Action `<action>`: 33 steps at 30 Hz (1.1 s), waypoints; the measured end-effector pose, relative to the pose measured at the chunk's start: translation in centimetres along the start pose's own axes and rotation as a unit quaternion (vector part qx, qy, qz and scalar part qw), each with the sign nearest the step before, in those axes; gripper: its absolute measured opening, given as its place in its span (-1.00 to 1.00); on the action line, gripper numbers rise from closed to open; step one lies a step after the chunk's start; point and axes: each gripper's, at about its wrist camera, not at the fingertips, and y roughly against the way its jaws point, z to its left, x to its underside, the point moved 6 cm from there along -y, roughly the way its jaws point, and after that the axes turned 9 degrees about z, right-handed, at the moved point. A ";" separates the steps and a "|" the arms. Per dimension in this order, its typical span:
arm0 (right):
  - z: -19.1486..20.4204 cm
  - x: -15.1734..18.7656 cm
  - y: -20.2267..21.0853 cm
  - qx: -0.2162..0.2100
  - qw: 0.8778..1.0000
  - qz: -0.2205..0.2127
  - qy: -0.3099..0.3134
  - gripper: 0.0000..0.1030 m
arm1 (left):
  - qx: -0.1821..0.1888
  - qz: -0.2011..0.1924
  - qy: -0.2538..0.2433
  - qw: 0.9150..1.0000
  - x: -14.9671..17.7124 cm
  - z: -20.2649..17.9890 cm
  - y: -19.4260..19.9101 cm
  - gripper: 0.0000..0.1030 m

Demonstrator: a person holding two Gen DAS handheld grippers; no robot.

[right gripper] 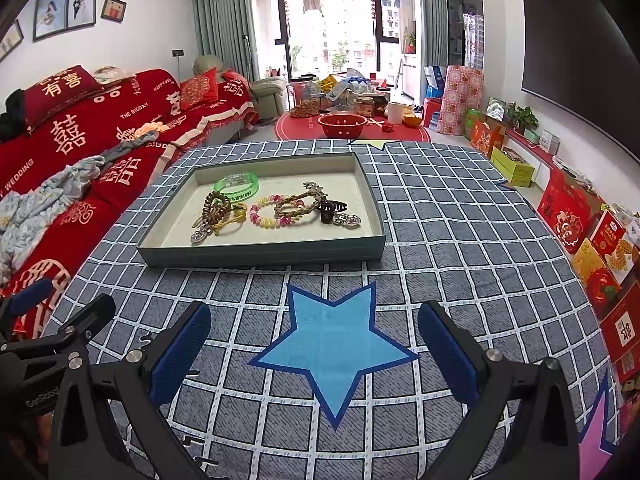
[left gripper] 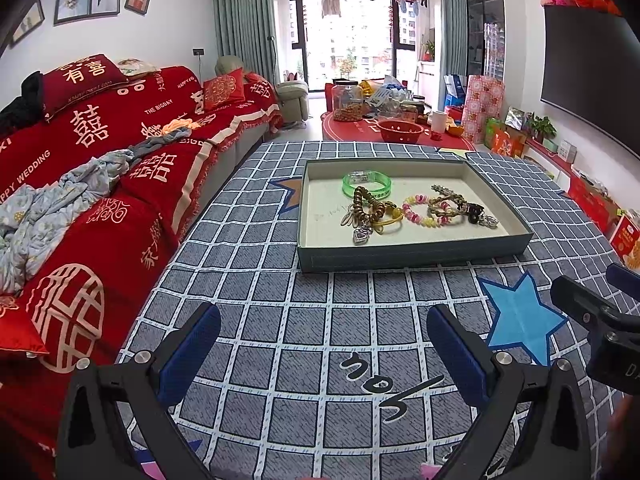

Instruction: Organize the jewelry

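Checked blue cloth covers the table; jewelry waits in a shallow tray.

Through my left view, my left tongs gape wide, empty, with the tray well ahead, slightly right. Through my right view, my right tongs gape wide, empty, over a blue star; the tray of bracelets lies ahead-left, apart.

Counter: covered by a grey-blue cloth gridded in white, printed with a light blue star and black lettering. One item is set directly on it: a shallow rectangular tray, grey-green outside, pale inside, placed towards the far side
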 end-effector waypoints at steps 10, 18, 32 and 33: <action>0.0 0.0 0.0 0.000 1.000 0.000 0.000 0.99 | 0.000 -0.001 0.002 1.000 -0.2 0.1 0.3 1.00; 0.0 0.0 0.0 -0.001 1.000 0.000 0.000 0.99 | 0.000 -0.001 0.001 1.000 -0.2 0.1 0.2 1.00; 0.0 0.1 0.0 -0.001 1.000 -0.001 0.000 0.99 | 0.000 -0.002 0.001 1.000 -0.2 0.1 0.3 1.00; 0.0 0.1 0.0 -0.001 1.000 -0.001 0.000 0.99 | 0.000 -0.003 0.001 1.000 -0.3 0.2 0.3 1.00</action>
